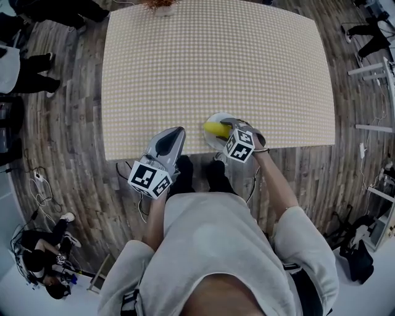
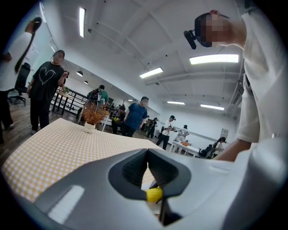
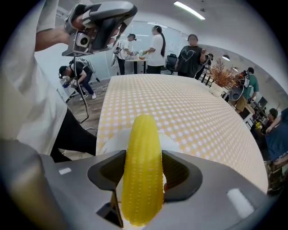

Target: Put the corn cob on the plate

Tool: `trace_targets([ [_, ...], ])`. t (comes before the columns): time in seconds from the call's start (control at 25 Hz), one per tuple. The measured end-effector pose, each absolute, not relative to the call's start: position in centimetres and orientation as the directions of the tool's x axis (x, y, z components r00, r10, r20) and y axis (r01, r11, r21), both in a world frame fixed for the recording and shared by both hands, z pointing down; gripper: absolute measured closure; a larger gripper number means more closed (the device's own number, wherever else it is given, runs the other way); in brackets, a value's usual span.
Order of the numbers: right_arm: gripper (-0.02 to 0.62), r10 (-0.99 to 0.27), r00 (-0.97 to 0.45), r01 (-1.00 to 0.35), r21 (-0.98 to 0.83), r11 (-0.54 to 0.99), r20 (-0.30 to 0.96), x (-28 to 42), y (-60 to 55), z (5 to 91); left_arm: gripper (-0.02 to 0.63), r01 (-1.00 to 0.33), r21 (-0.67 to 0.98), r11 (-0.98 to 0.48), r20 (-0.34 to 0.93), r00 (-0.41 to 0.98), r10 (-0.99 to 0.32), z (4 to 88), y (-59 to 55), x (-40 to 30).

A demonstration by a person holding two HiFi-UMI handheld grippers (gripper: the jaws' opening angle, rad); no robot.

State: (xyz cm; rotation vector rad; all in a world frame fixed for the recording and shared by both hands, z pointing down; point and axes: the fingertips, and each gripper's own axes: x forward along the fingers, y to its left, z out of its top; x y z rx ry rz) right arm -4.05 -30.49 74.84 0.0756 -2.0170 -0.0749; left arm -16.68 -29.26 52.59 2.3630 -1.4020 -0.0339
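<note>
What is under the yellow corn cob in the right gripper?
A white round plate on the checked tablecloth. The yellow corn cob and right gripper cover most of it, so contact cannot be seen.

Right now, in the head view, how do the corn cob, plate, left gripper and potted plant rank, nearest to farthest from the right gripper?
1. corn cob: between the right gripper jaws.
2. plate: right under the cob, near edge of the table.
3. left gripper: at the left, over the near edge.
4. potted plant: at the far edge.

Corn cob [image 1: 214, 128] over plate [image 3: 108, 139] on table [image 1: 216, 62]
</note>
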Motion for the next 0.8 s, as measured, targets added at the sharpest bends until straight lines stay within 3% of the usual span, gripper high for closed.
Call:
trace_targets([
  [0.8, 0.322, -0.056, -0.440, -0.006, 0.059, 0.998, 0.896, -4.3, -30.6, 75.0, 0.598, -0.837, 0.343, -0.428, 0.148, 0.497, -0.855, 51.3, -29.1, -16.4],
])
